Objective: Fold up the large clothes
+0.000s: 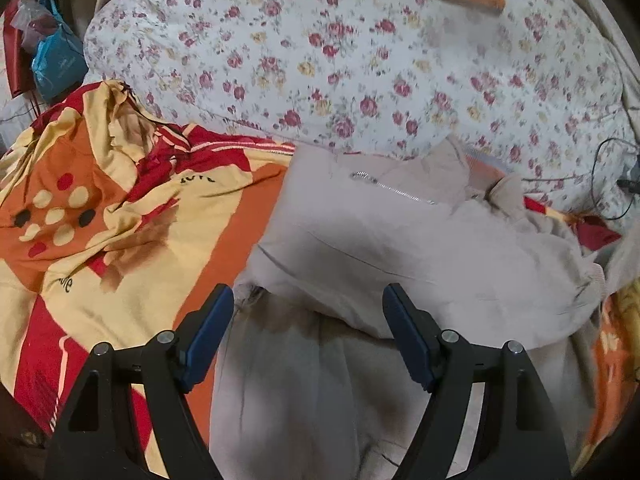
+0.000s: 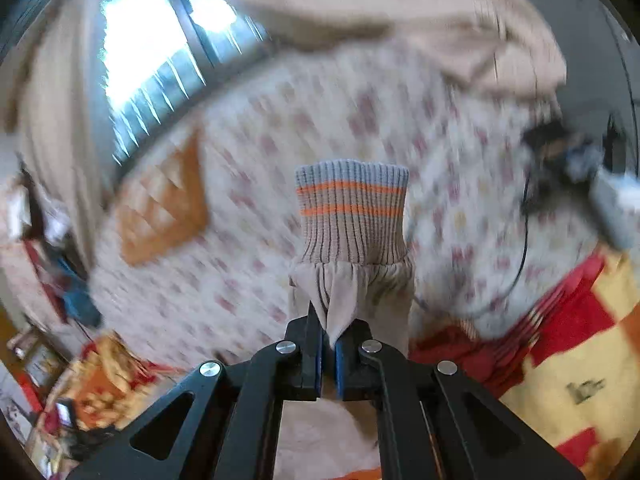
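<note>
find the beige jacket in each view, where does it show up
Left wrist: the beige jacket lies at centre and lower right, under the open left tool, zip facing up.
Right wrist: only its sleeve with the striped cuff shows, at centre, pinched in the shut right tool.
Shared landmark: the flowered quilt lies behind the jacket in both.
</note>
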A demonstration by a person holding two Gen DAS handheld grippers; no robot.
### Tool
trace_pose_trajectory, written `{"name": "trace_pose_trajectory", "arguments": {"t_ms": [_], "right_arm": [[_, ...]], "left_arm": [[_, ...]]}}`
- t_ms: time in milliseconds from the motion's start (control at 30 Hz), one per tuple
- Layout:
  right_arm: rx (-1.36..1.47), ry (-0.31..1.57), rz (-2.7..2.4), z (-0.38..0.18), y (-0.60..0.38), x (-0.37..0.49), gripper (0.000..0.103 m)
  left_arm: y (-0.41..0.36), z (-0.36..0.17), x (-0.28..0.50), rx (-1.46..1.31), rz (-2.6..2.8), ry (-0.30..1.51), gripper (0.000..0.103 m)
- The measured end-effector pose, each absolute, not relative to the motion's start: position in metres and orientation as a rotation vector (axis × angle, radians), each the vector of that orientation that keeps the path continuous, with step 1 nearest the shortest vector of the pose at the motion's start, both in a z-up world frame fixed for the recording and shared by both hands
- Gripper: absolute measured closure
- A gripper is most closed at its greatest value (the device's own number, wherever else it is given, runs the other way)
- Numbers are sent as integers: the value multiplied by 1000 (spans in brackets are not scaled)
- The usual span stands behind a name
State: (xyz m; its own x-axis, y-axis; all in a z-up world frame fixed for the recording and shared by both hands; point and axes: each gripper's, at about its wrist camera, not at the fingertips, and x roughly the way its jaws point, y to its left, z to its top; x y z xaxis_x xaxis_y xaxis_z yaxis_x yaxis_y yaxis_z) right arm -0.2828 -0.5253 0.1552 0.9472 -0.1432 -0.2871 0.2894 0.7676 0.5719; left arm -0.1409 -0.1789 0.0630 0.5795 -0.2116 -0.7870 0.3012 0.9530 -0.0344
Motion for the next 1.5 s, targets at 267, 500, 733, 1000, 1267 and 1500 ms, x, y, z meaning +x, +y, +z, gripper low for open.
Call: {"name": "trace_pose_trajectory", "arguments": {"t_ms": [267,500,733,1000,1267,1500], "right_arm": [[561,80,-99,222,-491,-328,100],[461,134,160,258,-419,-270,100],[306,337,460,250,-288,-148,100],[239,657,558,174,-188,-29,52],[372,617,350,150,-264,-99,29],[419,657,135,96,-300,-204,29]], "left_arm": [[-174,97,-165,105,-332,842,26],[-153,109,-161,51,-303,819,26],[-132,92,-146,3,-277,849,26],[-118,75,-131,-41,-285,880,26],[-159,65,-117,-86,-409,912,19],[-212,42,-81,-61,-371,973,19]]}}
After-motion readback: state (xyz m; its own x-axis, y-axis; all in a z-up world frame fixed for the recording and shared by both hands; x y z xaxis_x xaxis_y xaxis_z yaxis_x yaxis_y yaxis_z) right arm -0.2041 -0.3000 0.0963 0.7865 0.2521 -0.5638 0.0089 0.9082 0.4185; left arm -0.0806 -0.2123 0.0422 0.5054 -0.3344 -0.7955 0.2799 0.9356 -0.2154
